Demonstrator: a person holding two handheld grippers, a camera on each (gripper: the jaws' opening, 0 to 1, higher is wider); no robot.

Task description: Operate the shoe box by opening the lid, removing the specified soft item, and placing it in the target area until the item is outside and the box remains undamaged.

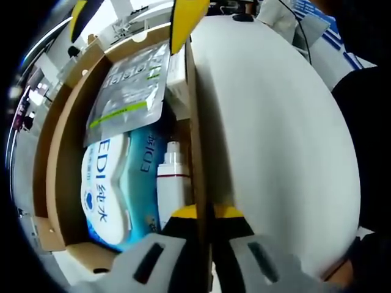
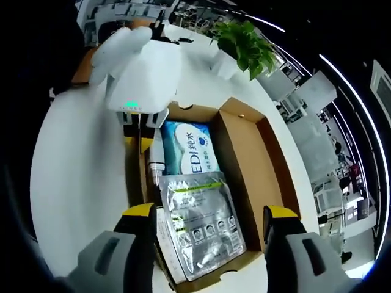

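Open brown cardboard shoe box (image 2: 247, 155) on round white table (image 2: 73, 177). Contents: blue-white soft pack (image 2: 189, 146) printed "EDI 纯水"; silver foil pouch (image 2: 198, 223); white bottle (image 1: 173, 183). Left gripper (image 1: 204, 213) pinches box wall; right gripper (image 2: 208, 229) spread over pouch. Potted green plant (image 2: 244, 43) behind.

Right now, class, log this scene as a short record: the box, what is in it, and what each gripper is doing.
box: cardboard box, open, on a white table
contents: silver pouch overlapping a blue wipes pack; white bottle along one wall
left gripper: shut on the box wall
right gripper: open, over the silver pouch, not gripping it
removal: not yet done; all items inside
background: potted plant
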